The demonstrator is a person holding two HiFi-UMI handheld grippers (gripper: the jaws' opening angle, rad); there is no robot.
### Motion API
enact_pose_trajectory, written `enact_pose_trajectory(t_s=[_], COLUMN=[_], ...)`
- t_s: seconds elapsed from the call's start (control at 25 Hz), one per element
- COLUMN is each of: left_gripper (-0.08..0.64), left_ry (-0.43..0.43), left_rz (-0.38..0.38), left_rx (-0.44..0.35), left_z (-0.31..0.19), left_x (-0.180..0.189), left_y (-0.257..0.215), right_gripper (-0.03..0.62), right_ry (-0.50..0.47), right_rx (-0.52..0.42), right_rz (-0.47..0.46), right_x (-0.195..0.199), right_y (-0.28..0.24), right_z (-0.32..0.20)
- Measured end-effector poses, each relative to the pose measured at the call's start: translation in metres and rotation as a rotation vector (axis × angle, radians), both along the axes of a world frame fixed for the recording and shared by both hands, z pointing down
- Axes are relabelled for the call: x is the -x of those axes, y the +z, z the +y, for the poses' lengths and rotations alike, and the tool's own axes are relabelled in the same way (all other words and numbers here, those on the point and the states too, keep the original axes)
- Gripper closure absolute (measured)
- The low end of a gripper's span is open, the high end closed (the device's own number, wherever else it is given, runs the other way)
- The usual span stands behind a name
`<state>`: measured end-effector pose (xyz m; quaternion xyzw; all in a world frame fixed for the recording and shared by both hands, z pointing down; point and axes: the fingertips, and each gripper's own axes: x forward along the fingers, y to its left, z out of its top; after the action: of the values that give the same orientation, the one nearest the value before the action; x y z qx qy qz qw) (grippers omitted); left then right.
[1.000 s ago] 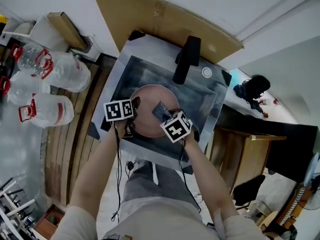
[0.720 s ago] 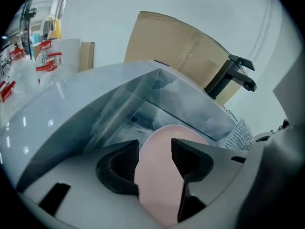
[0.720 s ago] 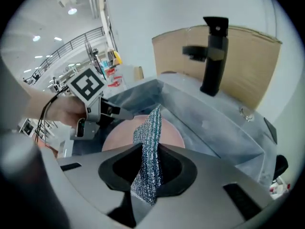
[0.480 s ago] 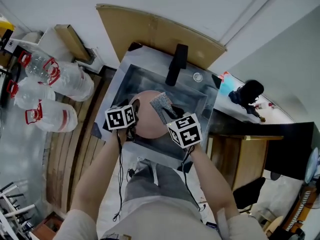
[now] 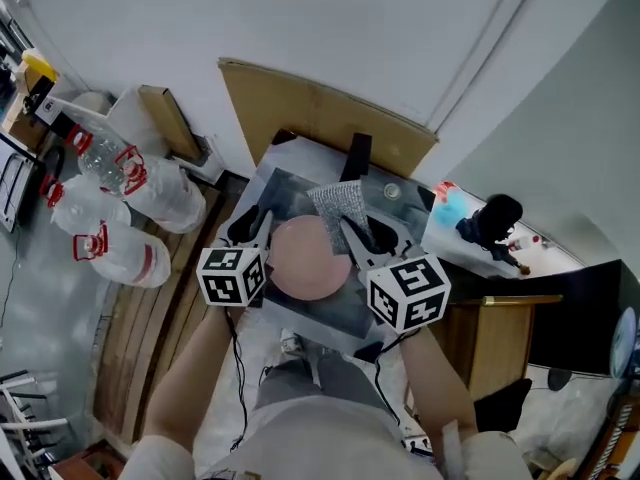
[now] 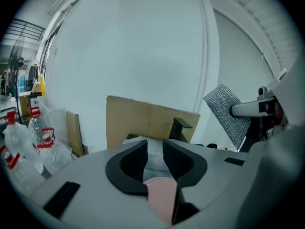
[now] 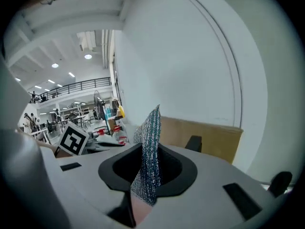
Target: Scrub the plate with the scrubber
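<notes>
Two grippers are counted: the left gripper (image 5: 252,223), its jaws closing on the one pink plate (image 5: 310,260), and the right gripper (image 5: 360,230), by which the one silver scrubber (image 5: 338,204) is held. Beyond them one black faucet (image 5: 357,156) and one cardboard sheet (image 5: 320,113) are seen; left of them, four water jugs (image 5: 160,196).

My head camera looks steeply down on the sink (image 5: 285,193), with the cardboard (image 5: 300,108) at 12 o'clock. The left gripper (image 6: 155,147) camera sits close behind jaws closing on the plate (image 6: 162,197) and faces level toward that cardboard. The right gripper (image 7: 147,151) camera does likewise, with the cardboard at 2 o'clock.
</notes>
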<state>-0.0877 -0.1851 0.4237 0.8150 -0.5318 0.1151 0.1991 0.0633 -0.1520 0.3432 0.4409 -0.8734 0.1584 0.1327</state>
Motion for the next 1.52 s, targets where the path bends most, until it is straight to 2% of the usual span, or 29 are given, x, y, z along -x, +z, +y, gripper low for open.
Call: enact_pose_trajectory(t_s=[0.12, 0.52, 0.8, 0.96, 1.2, 1.52], left_gripper=[0.471, 0.524, 0.537, 0.537, 0.537, 0.537], left_ry=[0.014, 0.056, 0.085, 0.081, 0.112, 0.114], left_rz=[-0.018, -0.090, -0.090, -0.122, -0.158, -0.146], left_rx=[-0.067, -0.349, -0.483, -0.566, -0.615, -0.577], left_z=[0.007, 0.037, 0.071, 0.091, 0.116, 0.139], left_x=[0.003, 0.000, -0.002, 0.001, 0.001, 0.010], left_y=[-0.038, -0.158, -0.218, -0.244, -0.255, -0.251], right_gripper=[0.488, 0.486, 0.486, 0.486, 0.486, 0.486], right_ry=[0.005, -0.045, -0.040, -0.040, -0.079, -0.113], right_rx=[-0.086, -0.334, -0.475, -0.521, -0.525, -0.492], right_rz=[-0.010, -0.144, -0.159, -0.166, -0.142, -0.108], right_x=[-0.002, 0.002, 0.001, 0.000, 0.009, 0.025], right_y=[-0.038, -0.151, -0.204, -0.220, -0.218, -0.198], right_z=[0.003, 0.041, 0.076, 0.092, 0.112, 0.133])
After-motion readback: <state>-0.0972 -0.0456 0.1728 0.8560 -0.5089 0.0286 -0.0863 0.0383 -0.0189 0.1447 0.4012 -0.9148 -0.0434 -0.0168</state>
